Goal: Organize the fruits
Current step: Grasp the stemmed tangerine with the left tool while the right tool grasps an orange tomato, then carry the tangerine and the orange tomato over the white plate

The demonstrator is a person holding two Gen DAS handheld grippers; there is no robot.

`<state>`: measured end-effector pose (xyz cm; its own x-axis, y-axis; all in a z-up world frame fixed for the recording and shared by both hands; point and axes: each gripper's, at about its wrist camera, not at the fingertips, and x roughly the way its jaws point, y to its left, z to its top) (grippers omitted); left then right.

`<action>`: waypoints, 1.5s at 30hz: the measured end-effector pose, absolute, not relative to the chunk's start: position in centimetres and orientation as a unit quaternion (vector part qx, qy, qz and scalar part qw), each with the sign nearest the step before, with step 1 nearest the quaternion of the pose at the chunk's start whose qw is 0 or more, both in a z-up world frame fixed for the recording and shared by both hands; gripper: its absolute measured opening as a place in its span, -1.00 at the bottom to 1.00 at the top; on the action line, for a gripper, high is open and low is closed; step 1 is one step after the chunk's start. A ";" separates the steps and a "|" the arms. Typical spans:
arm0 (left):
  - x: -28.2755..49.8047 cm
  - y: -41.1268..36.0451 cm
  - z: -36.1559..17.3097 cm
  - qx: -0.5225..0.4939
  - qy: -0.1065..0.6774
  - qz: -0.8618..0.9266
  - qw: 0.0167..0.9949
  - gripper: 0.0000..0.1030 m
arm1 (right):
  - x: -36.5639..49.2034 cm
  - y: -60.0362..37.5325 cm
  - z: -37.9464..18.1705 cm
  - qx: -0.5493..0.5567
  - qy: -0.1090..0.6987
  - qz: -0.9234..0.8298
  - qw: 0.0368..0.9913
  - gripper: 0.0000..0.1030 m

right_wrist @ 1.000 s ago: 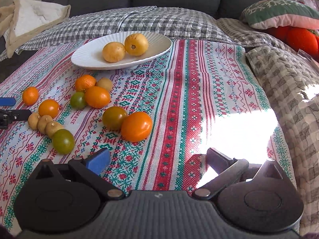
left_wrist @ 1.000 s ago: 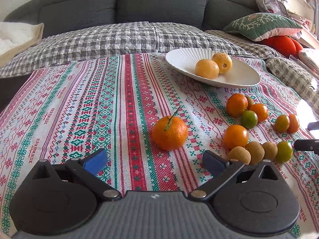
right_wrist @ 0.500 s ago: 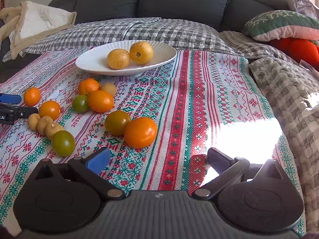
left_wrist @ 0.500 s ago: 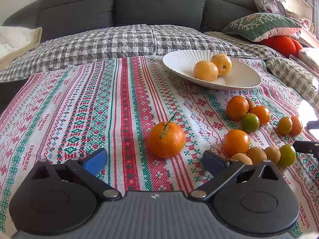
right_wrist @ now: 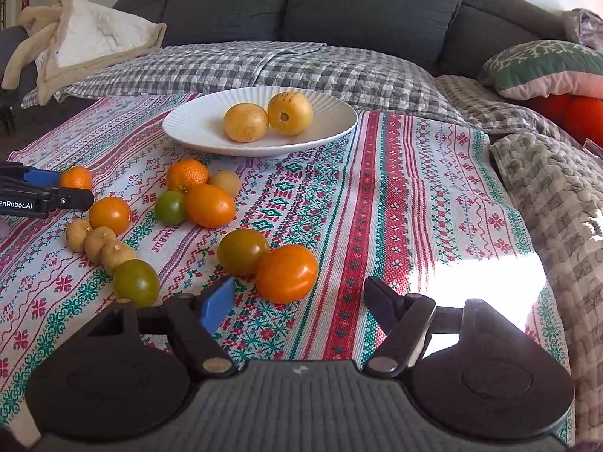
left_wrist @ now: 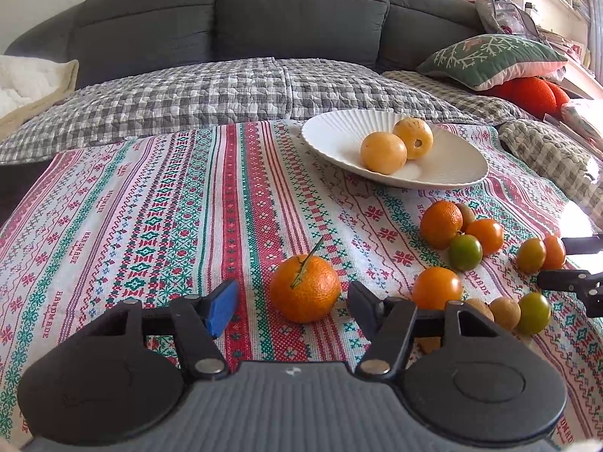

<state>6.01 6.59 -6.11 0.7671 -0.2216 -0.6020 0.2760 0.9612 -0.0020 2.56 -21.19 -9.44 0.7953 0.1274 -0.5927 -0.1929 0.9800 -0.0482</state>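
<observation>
A stemmed mandarin (left_wrist: 305, 288) lies on the patterned cloth between the fingers of my left gripper (left_wrist: 294, 305). Its jaws are closing and gaps still show on both sides of the fruit. My right gripper (right_wrist: 297, 303) is closing too, with an orange tomato (right_wrist: 286, 273) just ahead of its fingertips and untouched. A green-brown tomato (right_wrist: 241, 250) leans against that one. Two yellow fruits (right_wrist: 267, 118) sit on the white plate (right_wrist: 181, 124) at the back.
More fruit lies loose between the grippers: a mandarin (left_wrist: 441, 224), orange and green tomatoes (left_wrist: 465, 252), and a row of small brown fruits (right_wrist: 100, 243). A checked quilt (left_wrist: 226, 90), cushions and a grey sofa border the cloth.
Both grippers' fingers have drawn inward from wide open. The mandarin now sits closer between the left fingers, and the orange tomato closer to the right fingertips.
</observation>
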 end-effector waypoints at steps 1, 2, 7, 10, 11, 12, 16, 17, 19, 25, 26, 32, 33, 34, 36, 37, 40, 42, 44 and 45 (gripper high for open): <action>6.0 6.6 -6.1 0.043 0.314 -0.132 0.939 -0.19 | 2.5 -21.2 -9.4 -0.053 0.308 0.086 0.946 0.24; 6.0 6.6 -6.0 0.044 0.314 -0.133 0.939 -0.26 | 2.5 -21.2 -9.4 -0.052 0.308 0.086 0.946 0.17; 6.1 6.6 -5.7 0.041 0.312 -0.135 0.939 -0.47 | 2.5 -21.2 -9.1 -0.049 0.308 0.092 0.946 -0.07; 6.1 6.5 -5.6 0.041 0.312 -0.137 0.939 -0.56 | 2.6 -21.2 -9.0 -0.048 0.308 0.096 0.945 -0.15; 6.1 6.5 -5.5 0.042 0.312 -0.137 0.939 -0.60 | 2.6 -21.2 -9.0 -0.048 0.308 0.097 0.945 -0.19; 6.1 6.4 -5.5 0.042 0.312 -0.137 0.939 -0.63 | 2.6 -21.1 -9.0 -0.049 0.308 0.098 0.945 -0.23; 6.2 6.3 -5.4 0.043 0.318 -0.132 0.938 -0.65 | 2.7 -21.0 -8.9 -0.051 0.308 0.103 0.944 -0.39; 6.3 6.3 -5.3 0.043 0.320 -0.131 0.937 -0.66 | 2.7 -21.0 -8.9 -0.050 0.309 0.104 0.944 -0.39; 6.4 6.3 -5.2 0.042 0.323 -0.130 0.936 -0.66 | 2.8 -21.0 -8.8 -0.049 0.310 0.105 0.944 -0.39; 6.7 6.1 -4.8 0.044 0.340 -0.133 0.930 -0.68 | 2.7 -20.9 -8.6 -0.047 0.312 0.112 0.942 -0.40; 6.7 6.0 -4.6 0.044 0.342 -0.134 0.929 -0.68 | 2.7 -20.9 -8.5 -0.047 0.311 0.113 0.943 -0.40; 6.4 5.1 -3.8 0.050 0.342 -0.151 0.926 -0.69 | 2.8 -20.5 -7.8 -0.053 0.307 0.120 0.943 -0.40; 6.3 4.9 -3.7 0.050 0.342 -0.154 0.925 -0.69 | 2.7 -20.4 -7.7 -0.053 0.307 0.122 0.943 -0.40; 6.3 4.7 -3.6 0.049 0.343 -0.158 0.925 -0.69 | 2.7 -20.4 -7.5 -0.053 0.306 0.124 0.943 -0.40; 6.3 4.2 -3.3 0.051 0.344 -0.163 0.923 -0.69 | 2.7 -20.2 -7.3 -0.052 0.304 0.127 0.943 -0.40; 6.3 4.0 -3.2 0.051 0.344 -0.165 0.923 -0.69 | 2.7 -20.1 -7.2 -0.051 0.304 0.129 0.943 -0.40; 6.2 3.3 -2.8 0.053 0.341 -0.174 0.922 -0.69 | 2.8 -20.0 -6.9 -0.047 0.303 0.134 0.943 -0.40; 6.3 2.9 -2.5 0.053 0.339 -0.180 0.922 -0.69 | 2.9 -19.9 -6.7 -0.046 0.301 0.135 0.943 -0.40; 6.3 2.4 -2.3 0.054 0.336 -0.185 0.922 -0.69 | 3.0 -19.8 -6.4 -0.043 0.299 0.136 0.944 -0.40; 6.4 2.1 -2.1 0.054 0.335 -0.187 0.922 -0.69 | 3.1 -19.8 -6.3 -0.042 0.298 0.136 0.944 -0.40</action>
